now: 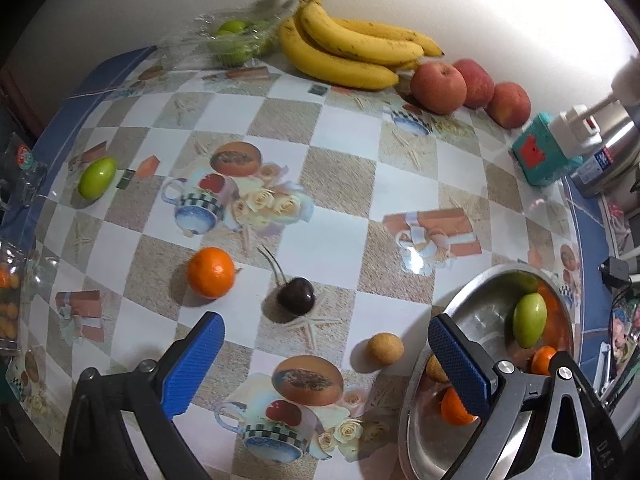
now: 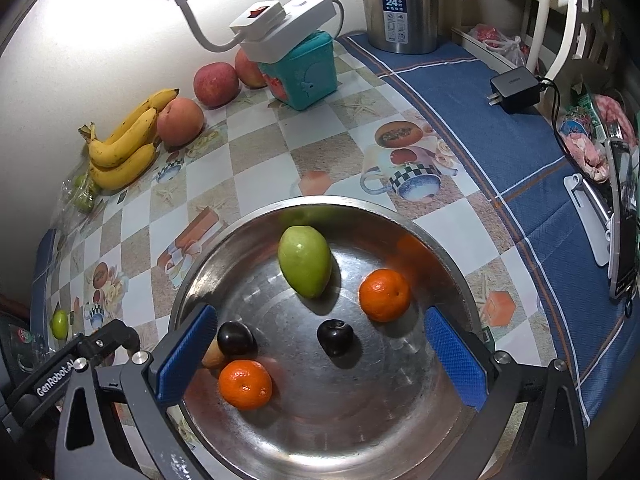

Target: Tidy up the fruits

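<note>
The steel bowl (image 2: 400, 216) is clearly the collection spot: a green fruit (image 2: 305, 266), two mandarins and two dark cherries already sit inside it. The right claw (image 2: 320, 354) hangs over the bowl, tilted steeply down, spread wide and empty. The left claw (image 1: 326, 356), also released, angles down at the bench (image 1: 340, 152), where a cherry (image 1: 296, 295) and mandarin (image 1: 211, 272) wait left of the bowl.

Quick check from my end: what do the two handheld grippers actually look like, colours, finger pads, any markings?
Both match: the left gripper and right gripper have dark grey-black frames with triangular cut-outs, silver screw heads at the finger joints, and bright blue textured pads. In the right wrist view, white "GenRobot.AI" lettering marks a black housing. No hands, sleeves or cables show.
</note>
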Demonstrator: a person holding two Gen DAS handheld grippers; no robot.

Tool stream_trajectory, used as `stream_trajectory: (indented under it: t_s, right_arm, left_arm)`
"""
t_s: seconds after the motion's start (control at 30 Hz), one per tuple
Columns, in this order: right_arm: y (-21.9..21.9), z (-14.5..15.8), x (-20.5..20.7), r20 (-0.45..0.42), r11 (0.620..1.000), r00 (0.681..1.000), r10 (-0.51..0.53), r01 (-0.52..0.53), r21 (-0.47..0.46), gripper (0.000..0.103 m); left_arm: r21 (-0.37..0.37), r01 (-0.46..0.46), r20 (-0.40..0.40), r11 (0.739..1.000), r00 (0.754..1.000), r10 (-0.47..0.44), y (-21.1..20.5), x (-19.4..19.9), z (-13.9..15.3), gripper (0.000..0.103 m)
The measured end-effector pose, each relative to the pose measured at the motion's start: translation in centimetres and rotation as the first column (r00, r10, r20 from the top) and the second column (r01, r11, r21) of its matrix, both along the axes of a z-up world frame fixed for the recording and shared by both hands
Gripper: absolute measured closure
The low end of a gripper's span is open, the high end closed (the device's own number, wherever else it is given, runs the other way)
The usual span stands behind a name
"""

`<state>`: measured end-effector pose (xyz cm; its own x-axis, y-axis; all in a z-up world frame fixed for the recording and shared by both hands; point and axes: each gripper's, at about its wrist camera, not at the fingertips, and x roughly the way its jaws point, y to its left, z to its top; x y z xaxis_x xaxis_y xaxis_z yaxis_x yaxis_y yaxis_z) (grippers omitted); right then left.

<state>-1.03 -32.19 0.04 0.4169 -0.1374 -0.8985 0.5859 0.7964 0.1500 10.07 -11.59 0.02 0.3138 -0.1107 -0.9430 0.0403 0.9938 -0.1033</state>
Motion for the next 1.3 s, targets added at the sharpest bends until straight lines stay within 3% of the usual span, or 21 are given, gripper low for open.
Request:
stream_trajectory:
  t_s: [0.3, 0.6, 0.83, 1.03, 1.3]
  right_arm:
    - [1.2, 0.6, 0.3, 0.027, 1.000, 1.000, 0.010, -0.009, -0.006, 0.000]
    - [4.2, 0.9, 1.7, 0.041, 0.997, 0.996, 0.076, -0.076, 0.016, 0.000]
    - [7.6, 1.2, 3.1, 0.054, 0.987, 0.986, 0.160, -0.161, 0.004, 0.000]
    - [10.8, 1.1, 4.6, 0.075, 0.969, 0.966, 0.246, -0.248, 0.018, 0.000]
    - [14.1, 0.4, 6.1, 0.062, 0.944, 0.943, 0.328, -0.329, 0.008, 0.000]
  left_arm:
    - [-0.062, -0.051, 0.016, 0.997, 0.998, 0.052, 3.1, 0.7, 1.4, 0.000]
    - [-0.040, -0.098, 0.076, 0.994, 0.992, 0.101, 8.4, 1.9, 3.0, 0.000]
    - [-0.094, -0.182, 0.050, 0.979, 0.981, 0.187, 13.2, 2.3, 2.7, 0.000]
    - [-0.088, -0.249, 0.042, 0.965, 0.967, 0.253, 16.3, 2.4, 2.5, 0.000]
    - [-0.136, -0.267, 0.008, 0.954, 0.963, 0.271, 17.6, 2.5, 2.1, 0.000]
